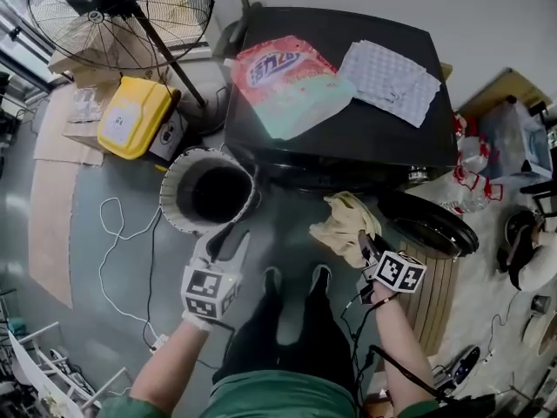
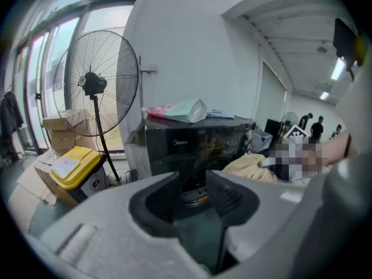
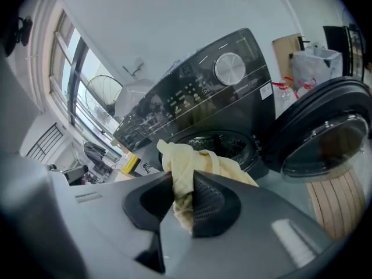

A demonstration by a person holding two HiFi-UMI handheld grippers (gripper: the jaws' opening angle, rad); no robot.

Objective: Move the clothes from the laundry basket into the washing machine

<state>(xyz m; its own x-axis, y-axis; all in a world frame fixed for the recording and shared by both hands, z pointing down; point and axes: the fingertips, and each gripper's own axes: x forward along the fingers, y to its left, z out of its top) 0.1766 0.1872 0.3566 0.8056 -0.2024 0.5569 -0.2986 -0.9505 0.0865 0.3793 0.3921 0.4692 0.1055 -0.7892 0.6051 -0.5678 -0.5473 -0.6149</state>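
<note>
Dark interior of laundry basket (image 1: 172, 200), contents unclear; fan (image 1: 130, 24) cut off by top edge.

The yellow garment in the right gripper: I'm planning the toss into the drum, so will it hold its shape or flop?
Likely floppy: the yellow garment bunches and droops around the right gripper. Probably light, since a pinch on one fold carries it. It may trail at the washing machine opening.
</note>
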